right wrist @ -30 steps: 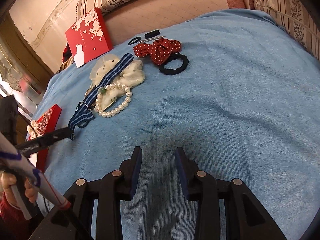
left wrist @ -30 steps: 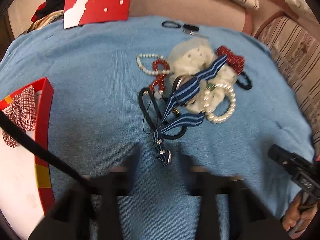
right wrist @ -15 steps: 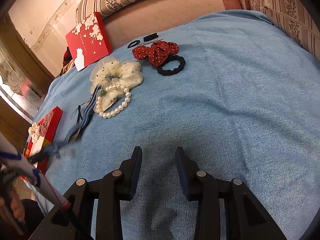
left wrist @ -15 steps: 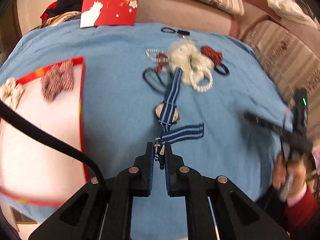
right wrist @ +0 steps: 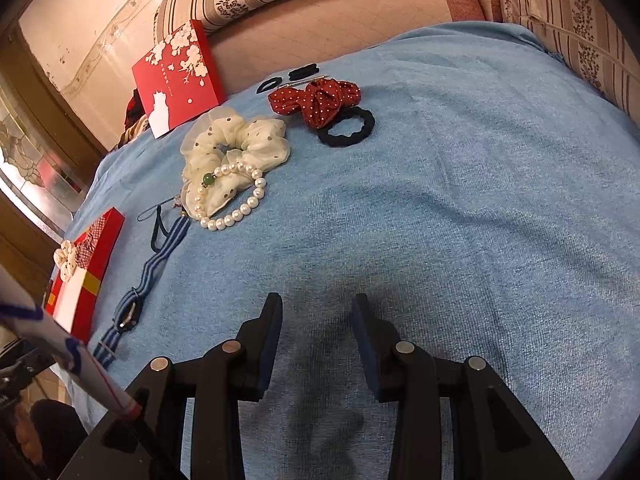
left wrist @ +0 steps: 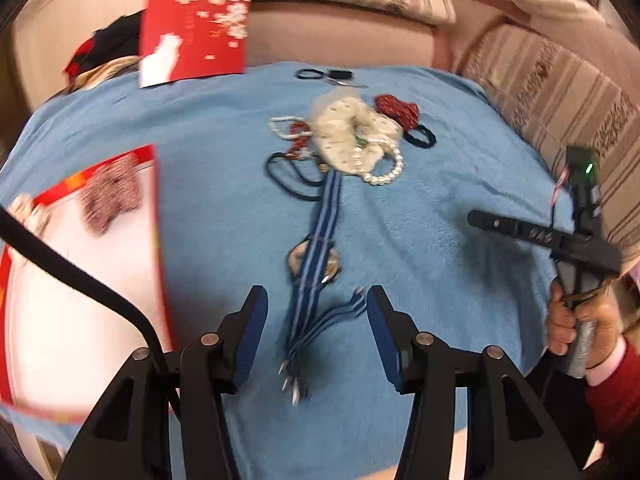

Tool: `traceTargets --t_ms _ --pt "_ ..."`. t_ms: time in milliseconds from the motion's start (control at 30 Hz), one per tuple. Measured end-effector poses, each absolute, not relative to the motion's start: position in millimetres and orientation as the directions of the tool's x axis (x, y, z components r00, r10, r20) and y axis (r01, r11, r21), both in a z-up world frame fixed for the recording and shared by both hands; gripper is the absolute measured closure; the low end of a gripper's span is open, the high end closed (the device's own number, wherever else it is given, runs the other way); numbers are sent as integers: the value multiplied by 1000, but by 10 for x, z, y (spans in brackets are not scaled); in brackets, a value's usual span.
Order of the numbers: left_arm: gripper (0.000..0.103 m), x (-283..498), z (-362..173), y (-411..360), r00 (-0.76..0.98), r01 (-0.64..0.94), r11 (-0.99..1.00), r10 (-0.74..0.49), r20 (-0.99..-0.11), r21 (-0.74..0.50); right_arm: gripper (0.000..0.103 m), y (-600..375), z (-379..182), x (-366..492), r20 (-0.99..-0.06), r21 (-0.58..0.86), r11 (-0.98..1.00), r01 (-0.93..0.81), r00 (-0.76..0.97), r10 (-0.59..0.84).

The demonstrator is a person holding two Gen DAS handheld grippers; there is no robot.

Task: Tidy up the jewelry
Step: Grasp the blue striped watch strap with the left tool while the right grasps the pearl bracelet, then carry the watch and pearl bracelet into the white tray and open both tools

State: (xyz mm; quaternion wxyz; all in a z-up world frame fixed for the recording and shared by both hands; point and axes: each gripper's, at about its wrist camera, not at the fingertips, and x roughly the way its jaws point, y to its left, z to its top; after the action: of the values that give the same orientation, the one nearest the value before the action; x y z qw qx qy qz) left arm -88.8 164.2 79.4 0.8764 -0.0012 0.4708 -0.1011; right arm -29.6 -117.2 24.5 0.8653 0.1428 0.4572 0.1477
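Blue towel-covered surface (right wrist: 460, 184): my left gripper (left wrist: 316, 316), angled down, jaws just opened, blue striped strap watch (left wrist: 314, 264) lying free between; right gripper (right wrist: 316, 332) apart over bare cloth

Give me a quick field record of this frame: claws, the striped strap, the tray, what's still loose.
left claw: open, jaws have just been opening; strap end lies between them, not pressed
right claw: open, nothing between the jaws, above bare blue cloth
striped watch strap: stretched out on the cloth, far end by the cream scrunchie
red tray: at cloth's edge, holds checked bow
loose: pearl bracelet, red dotted bow, black hair tie
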Motion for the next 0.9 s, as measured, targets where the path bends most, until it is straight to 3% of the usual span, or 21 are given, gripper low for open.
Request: traceTargets --t_ms 133,267,400,533,600,633,700,733,900 --pt "53 -574 575 1535 496 207 974 -183 -848 -89 62 -1099 358 -155 -740 407 903 -139 529 415" --pt "53 -422 449 1548 472 212 971 -199 -859 -108 54 -897 411 138 -741 402 900 -167 517 428" --pt "53 -343 321 1591 443 212 964 -241 -863 -160 54 -650 336 439 -760 376 910 -176 503 411" --pt "53 -344 298 1517 451 242 961 -233 -862 -133 54 -438 251 634 -778 333 925 -184 501 379" --pt "61 -359 280 1488 462 243 966 -198 -864 -91 54 -367 210 690 -786 312 931 -188 499 365" --pt "61 -370 279 1465 467 250 965 -185 -865 -72 56 -335 200 711 -788 296 936 -189 506 351" --pt "62 -380 295 1487 467 246 964 -207 -860 -99 85 -316 186 749 -792 296 936 -189 499 351" --pt "62 -383 314 1511 467 244 962 -225 -855 -120 90 -327 181 762 -793 309 933 -184 491 360" --pt "62 -497 538 1664 518 223 953 -292 -804 -203 92 -475 327 640 -775 350 924 -155 507 378"
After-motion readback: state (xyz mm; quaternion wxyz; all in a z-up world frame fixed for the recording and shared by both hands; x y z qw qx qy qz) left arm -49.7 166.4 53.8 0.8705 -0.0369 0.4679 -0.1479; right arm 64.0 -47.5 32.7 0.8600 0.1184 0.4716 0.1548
